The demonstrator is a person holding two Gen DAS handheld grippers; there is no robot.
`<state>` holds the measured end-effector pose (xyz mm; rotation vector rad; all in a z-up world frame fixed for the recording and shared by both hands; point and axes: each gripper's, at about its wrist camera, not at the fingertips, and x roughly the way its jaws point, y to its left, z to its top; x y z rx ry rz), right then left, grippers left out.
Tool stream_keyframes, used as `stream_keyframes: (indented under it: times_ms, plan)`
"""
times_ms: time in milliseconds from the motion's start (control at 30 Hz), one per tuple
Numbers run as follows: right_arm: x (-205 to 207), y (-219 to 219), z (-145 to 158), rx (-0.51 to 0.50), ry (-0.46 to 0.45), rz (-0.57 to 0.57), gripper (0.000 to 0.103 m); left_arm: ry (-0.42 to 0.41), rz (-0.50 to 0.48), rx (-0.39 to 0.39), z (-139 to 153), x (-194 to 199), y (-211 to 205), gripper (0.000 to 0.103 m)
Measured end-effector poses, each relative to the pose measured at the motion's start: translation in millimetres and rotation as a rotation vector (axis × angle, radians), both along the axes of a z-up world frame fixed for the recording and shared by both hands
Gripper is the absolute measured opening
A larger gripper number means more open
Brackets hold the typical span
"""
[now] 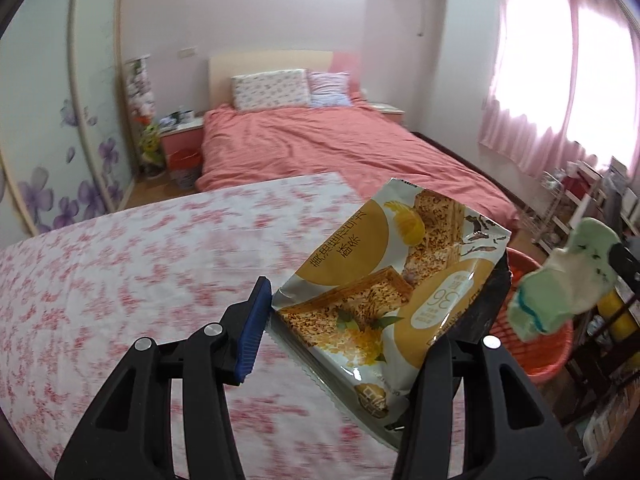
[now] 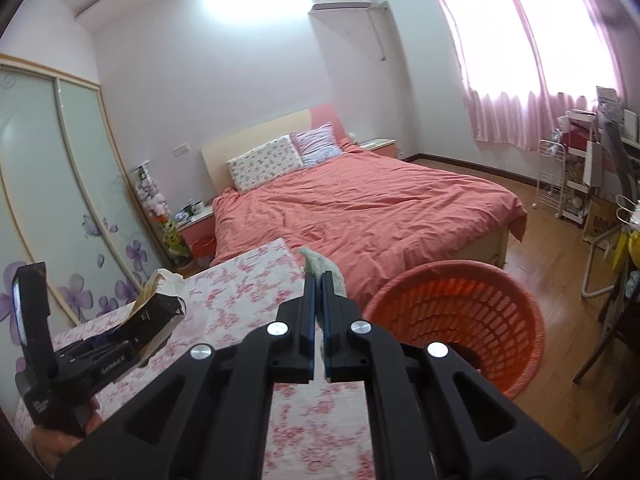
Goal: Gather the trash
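My left gripper [image 1: 352,312] holds a yellow-and-white snack wrapper [image 1: 384,280] between its jaws, above the floral tablecloth [image 1: 140,280]. The wrapper stands tilted and hides the right finger. My right gripper [image 2: 318,300] is shut on a crumpled pale green and white piece of trash [image 2: 324,266], also seen in the left wrist view [image 1: 568,280]. It hangs near the rim of the orange basket [image 2: 460,312], which stands on the floor right of the table and shows in the left wrist view [image 1: 548,352]. The left gripper with the wrapper shows at the left of the right wrist view [image 2: 152,312].
A bed with a salmon cover [image 2: 360,208] lies beyond the table. A wardrobe with flower doors [image 1: 60,140] stands on the left. Shelves and clutter [image 2: 592,184] line the right wall under pink curtains. Wooden floor [image 2: 560,248] surrounds the basket.
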<state>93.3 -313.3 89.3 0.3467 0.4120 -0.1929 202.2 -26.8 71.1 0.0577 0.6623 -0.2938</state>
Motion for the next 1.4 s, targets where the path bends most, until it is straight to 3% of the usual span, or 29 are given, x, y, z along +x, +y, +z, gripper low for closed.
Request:
stream_keyframes:
  times_ms: [733,1233,1400]
  plan:
    - [-12,-109,-31,0.084,0.012,-0.131,0.004,0.061,-0.221,-0.020,-29,-14,-130,0.047]
    - [-4,-151,-52,0.129,0.025,-0.158,0.004,0.112,-0.288,-0.006,-55,-11,-188,0.048]
    - [11,-165,-67,0.173,0.067,-0.142,0.010,0.152,-0.308,0.012,-71,-5,-203,0.069]
